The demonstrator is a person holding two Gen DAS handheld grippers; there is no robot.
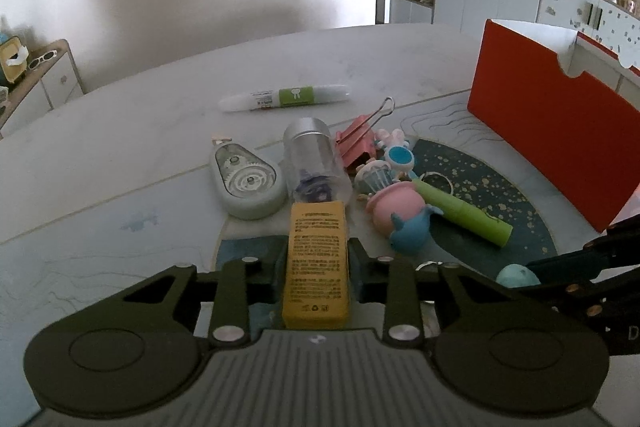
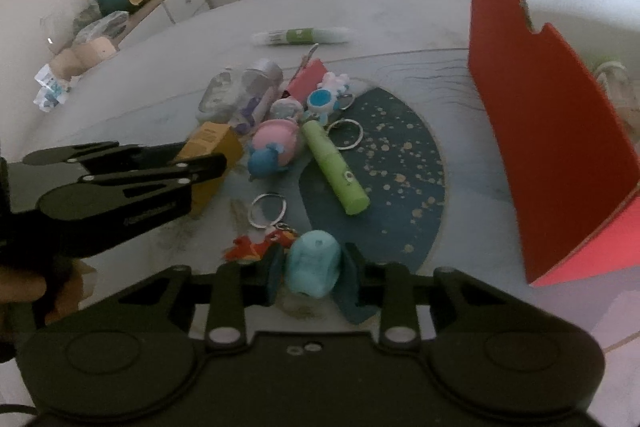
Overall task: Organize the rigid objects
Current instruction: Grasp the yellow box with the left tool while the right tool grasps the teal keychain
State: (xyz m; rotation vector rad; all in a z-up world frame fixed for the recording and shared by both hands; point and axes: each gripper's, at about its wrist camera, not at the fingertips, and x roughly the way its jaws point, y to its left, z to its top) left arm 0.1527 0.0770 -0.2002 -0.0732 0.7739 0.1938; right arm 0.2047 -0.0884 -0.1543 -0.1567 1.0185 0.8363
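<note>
Pile: I saw the loose things bunched at mid-frame on the table, probably gathered there so each could be lifted out in turn toward the red box at the right edge.
Left tool: I had it narrowed onto the yellow carton at lower centre of the left view, both pads pressing its long sides; the carton lay lengthwise between them, so I judged the hold square.
Right tool: I had it clenched on the pale blue toy at lower centre of the right view, a pad on each flank.
Neighbours: the red bird keychain sat just left of the blue toy, touching or nearly so; the green tube and pink-and-blue whale toy lay above, apart from it.
Box: it stood open, well apart from both grips.
</note>
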